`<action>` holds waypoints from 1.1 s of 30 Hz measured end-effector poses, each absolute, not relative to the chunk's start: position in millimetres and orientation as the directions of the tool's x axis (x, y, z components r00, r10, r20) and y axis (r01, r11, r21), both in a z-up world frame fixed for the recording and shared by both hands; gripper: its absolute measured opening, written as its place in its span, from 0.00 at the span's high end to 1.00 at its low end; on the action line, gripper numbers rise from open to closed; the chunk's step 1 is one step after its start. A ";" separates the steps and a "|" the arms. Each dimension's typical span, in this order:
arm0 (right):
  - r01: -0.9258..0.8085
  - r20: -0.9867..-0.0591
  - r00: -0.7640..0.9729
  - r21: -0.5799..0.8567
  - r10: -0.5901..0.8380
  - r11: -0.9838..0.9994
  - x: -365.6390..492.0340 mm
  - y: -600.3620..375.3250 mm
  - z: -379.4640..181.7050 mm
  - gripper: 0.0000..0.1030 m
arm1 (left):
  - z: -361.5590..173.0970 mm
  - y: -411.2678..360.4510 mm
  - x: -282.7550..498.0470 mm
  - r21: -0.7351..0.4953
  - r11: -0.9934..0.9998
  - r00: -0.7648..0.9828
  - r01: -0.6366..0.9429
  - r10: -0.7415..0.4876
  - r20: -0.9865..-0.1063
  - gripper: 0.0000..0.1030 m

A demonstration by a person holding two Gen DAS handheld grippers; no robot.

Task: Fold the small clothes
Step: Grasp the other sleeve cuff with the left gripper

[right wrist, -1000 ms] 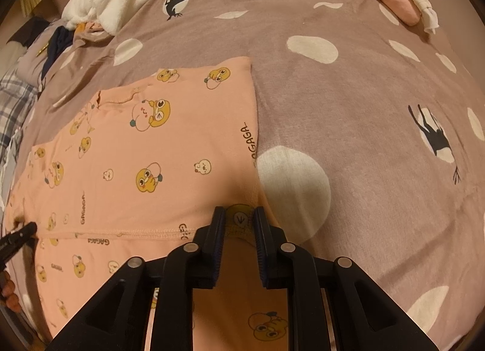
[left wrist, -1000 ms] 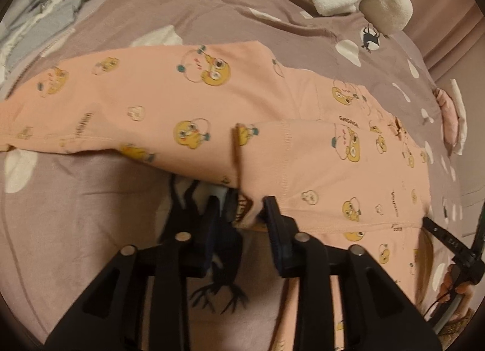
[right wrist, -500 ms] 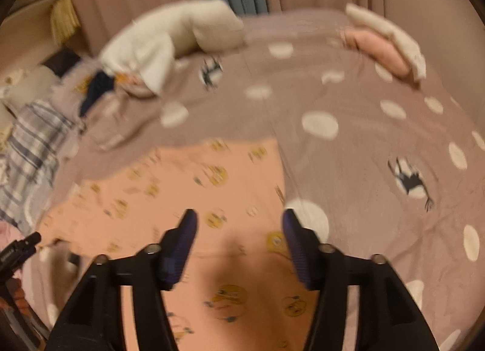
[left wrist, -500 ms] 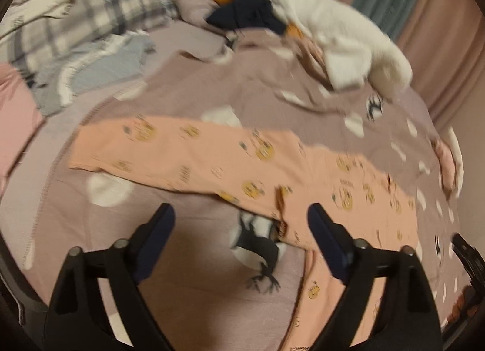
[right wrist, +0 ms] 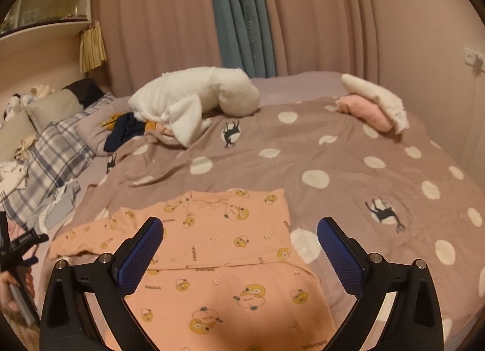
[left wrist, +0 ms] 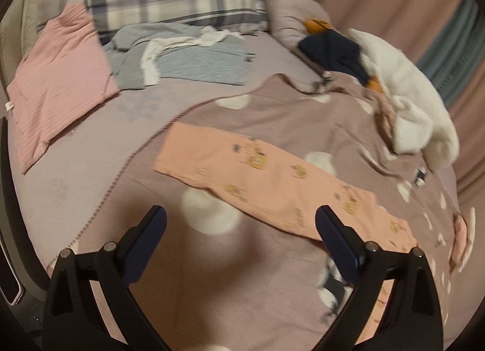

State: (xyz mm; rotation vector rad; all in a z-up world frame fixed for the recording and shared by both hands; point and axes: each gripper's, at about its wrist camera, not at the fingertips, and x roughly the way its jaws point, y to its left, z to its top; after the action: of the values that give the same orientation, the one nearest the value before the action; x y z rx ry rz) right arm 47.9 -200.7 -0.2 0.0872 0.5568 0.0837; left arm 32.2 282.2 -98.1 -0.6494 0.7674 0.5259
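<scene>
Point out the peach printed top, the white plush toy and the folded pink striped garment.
peach printed top [right wrist: 230, 248]: right wrist view, middle of the body panel.
white plush toy [right wrist: 194, 93]: right wrist view, its broad back.
pink striped garment [left wrist: 57, 78]: left wrist view, centre of the top layer.

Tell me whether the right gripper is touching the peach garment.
Apart. The right wrist view shows the right gripper wide open above the peach garment, holding nothing.

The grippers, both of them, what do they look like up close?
The left gripper and right gripper match: black angular frames with triangular cutouts and silver screws. The fingers carry blue pads, finely textured in the right view.
</scene>
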 end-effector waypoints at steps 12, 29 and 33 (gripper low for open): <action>-0.055 -0.565 0.818 0.106 0.106 0.993 33.6 -185.0 -16.3 0.02 | -152.1 344.3 51.8 -0.405 0.583 0.575 -0.704 0.133 -0.807 0.25; -0.073 -0.601 0.789 0.117 0.129 0.990 33.2 -173.0 -26.5 0.03 | -158.1 364.9 63.5 -0.503 0.523 0.648 -0.689 0.133 -0.750 0.95; -0.065 -0.600 0.790 0.126 0.128 0.990 32.1 -175.1 -25.9 0.04 | -133.4 357.0 64.9 -0.502 0.551 0.674 -0.667 0.159 -0.721 0.96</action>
State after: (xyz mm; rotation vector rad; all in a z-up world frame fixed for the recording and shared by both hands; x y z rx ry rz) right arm 32.1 -175.1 -25.9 0.1008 0.6521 0.1040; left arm 64.9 357.0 -133.4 -0.8548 0.6723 0.5346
